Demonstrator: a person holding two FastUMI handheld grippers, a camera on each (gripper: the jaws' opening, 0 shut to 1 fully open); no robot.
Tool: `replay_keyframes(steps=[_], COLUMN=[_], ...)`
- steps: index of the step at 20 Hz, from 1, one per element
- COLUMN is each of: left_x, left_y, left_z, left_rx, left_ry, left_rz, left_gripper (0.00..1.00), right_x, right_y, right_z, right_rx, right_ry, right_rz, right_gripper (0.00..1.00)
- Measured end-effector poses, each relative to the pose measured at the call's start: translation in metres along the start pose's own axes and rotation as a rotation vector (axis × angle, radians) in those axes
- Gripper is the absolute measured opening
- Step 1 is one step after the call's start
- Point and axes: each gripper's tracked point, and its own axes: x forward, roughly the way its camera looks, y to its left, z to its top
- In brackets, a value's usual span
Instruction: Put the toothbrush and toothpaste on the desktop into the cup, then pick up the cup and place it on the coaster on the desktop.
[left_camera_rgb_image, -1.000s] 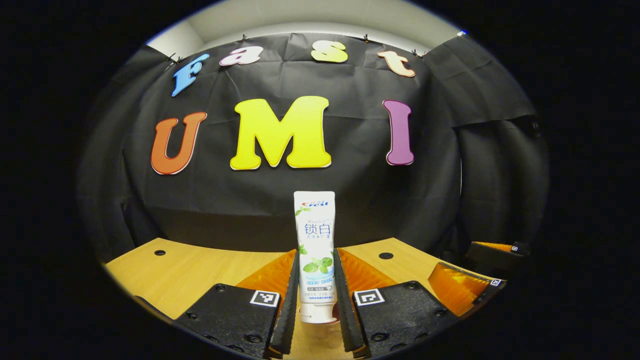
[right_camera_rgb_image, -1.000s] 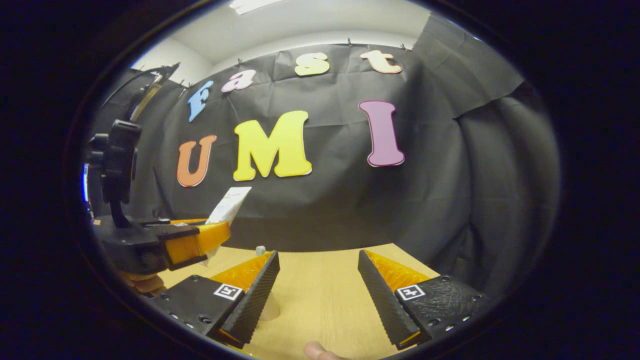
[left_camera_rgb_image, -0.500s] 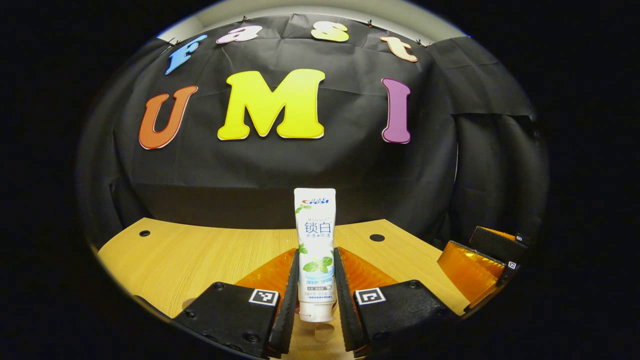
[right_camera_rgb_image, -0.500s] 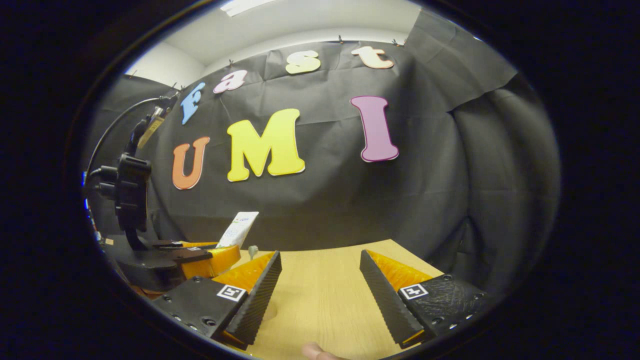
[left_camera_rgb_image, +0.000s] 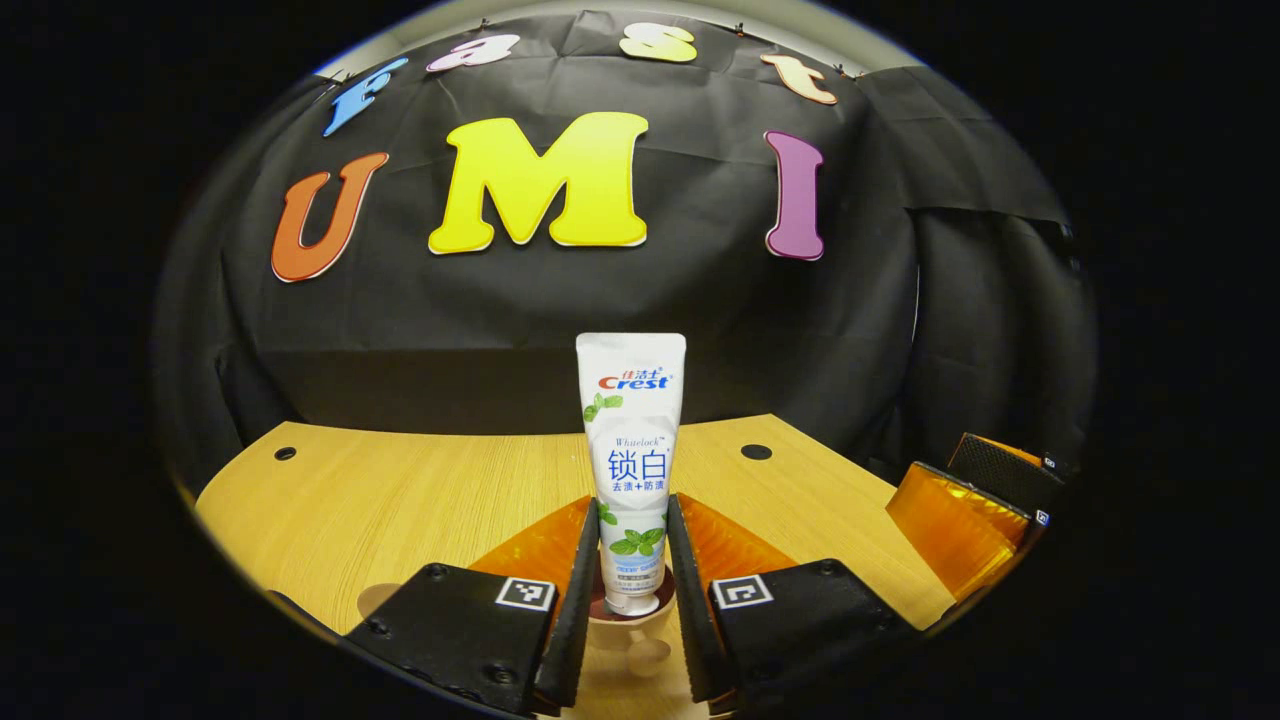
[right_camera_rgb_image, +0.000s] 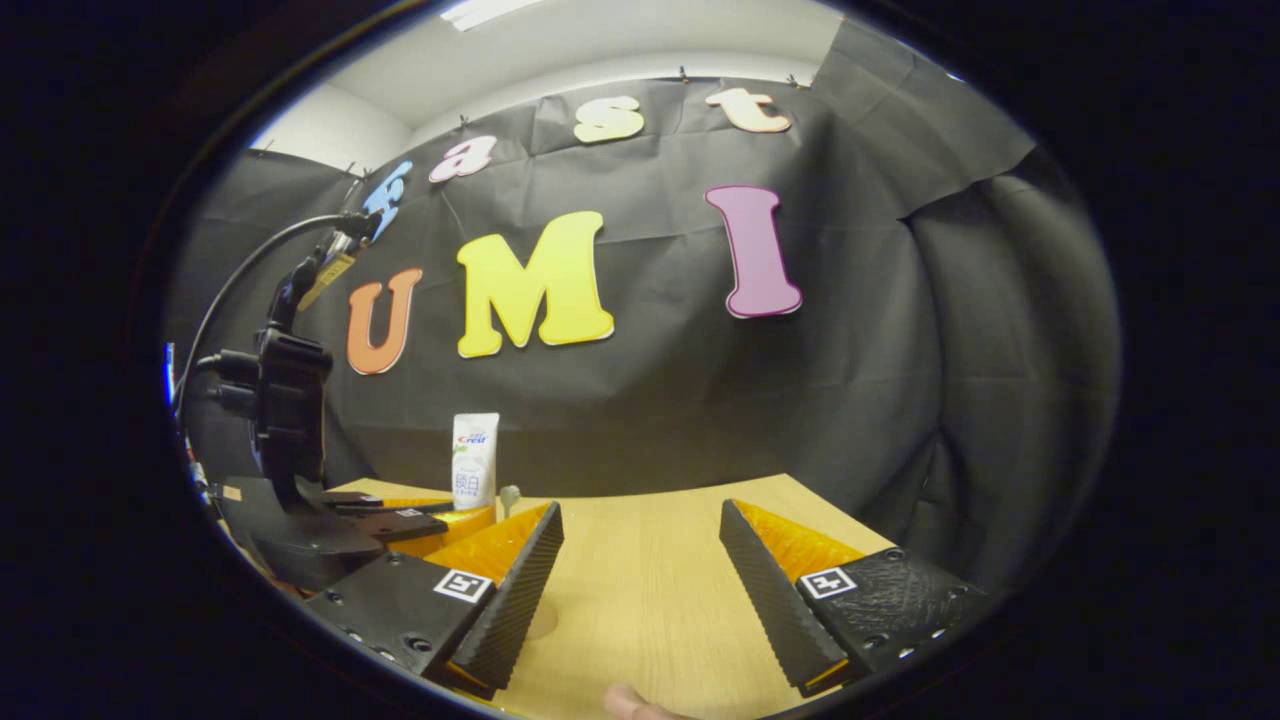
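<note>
Booth: a light wooden desk (left_camera_rgb_image: 420, 500) is standing in front of a black cloth wall, with a strip of pale wall and ceiling showing above the cloth in the right gripper view.

Desk surface: two small dark round holes are sitting near its far edge in the left gripper view, one (left_camera_rgb_image: 285, 453) far to the left and one (left_camera_rgb_image: 756, 452) to the right of the tube.

Toothpaste tube: the white toothpaste tube (left_camera_rgb_image: 632, 470) is standing upright, cap end down and flat crimped end up, between the fingers of the left hand-held gripper. In the right gripper view the same tube (right_camera_rgb_image: 474, 460) is rising above that gripper at the left.

Cup: a rim of a cup (left_camera_rgb_image: 625, 622) is showing right below the tube's cap; the cap is sitting at the mouth, and I cannot tell how far inside it is reaching.

Toothbrush: a small pale head on a thin stem (right_camera_rgb_image: 510, 495) is poking up just beside the tube in the right gripper view; it is too small to be sure of.

Left hand-held gripper (left_camera_rgb_image: 632, 560): its two fingers are pressing on the lower part of the tube from both sides, holding it narrow.

Right hand-held gripper (right_camera_rgb_image: 640, 570): its fingers are standing wide apart over bare desk, gripping nothing. It is also appearing at the right edge of the left gripper view (left_camera_rgb_image: 975, 510).

Person: a fingertip (right_camera_rgb_image: 630, 703) is peeking in at the bottom of the right gripper view.
</note>
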Motion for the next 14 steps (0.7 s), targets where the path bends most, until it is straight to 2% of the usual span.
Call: replay_keyframes(steps=[1, 5, 7, 8, 9, 11, 12, 13, 14], left_x=[-0.001, -0.012, -0.017, -0.022, -0.029, -0.040, -0.046, -0.054, -0.062], left_y=[0.000, 0.006, 0.004, 0.006, 0.011, 0.018, 0.020, 0.024, 0.029], left_z=[-0.001, 0.014, 0.014, 0.014, 0.016, 0.022, 0.026, 0.029, 0.033], left_rx=[0.003, 0.023, 0.020, 0.022, 0.027, 0.037, 0.040, 0.040, 0.039], left_ry=[0.005, -0.050, -0.046, -0.044, -0.051, -0.083, -0.101, -0.112, -0.125], left_rz=[0.002, 0.024, 0.010, 0.015, 0.030, 0.052, 0.055, 0.061, 0.072], left_gripper=[0.43, 0.44, 0.51, 0.63, 0.59, 0.62, 0.63, 0.64, 0.65], right_x=[0.000, 0.000, -0.002, -0.003, -0.004, -0.005, -0.006, -0.006, -0.008], right_y=[0.000, 0.005, 0.011, 0.015, 0.016, 0.024, 0.027, 0.028, 0.031], right_z=[-0.001, -0.002, -0.003, -0.002, -0.002, -0.004, -0.007, -0.009, -0.009], right_rx=[-0.002, -0.010, -0.017, -0.025, -0.030, -0.040, -0.045, -0.049, -0.047], right_ry=[0.003, 0.012, 0.017, 0.017, 0.015, 0.025, 0.036, 0.048, 0.055], right_rz=[0.000, 0.004, 0.008, 0.012, 0.005, 0.011, 0.010, 0.007, 0.009], right_gripper=[0.96, 0.96, 0.96, 0.96, 0.96, 0.92, 0.96, 0.92, 0.96])
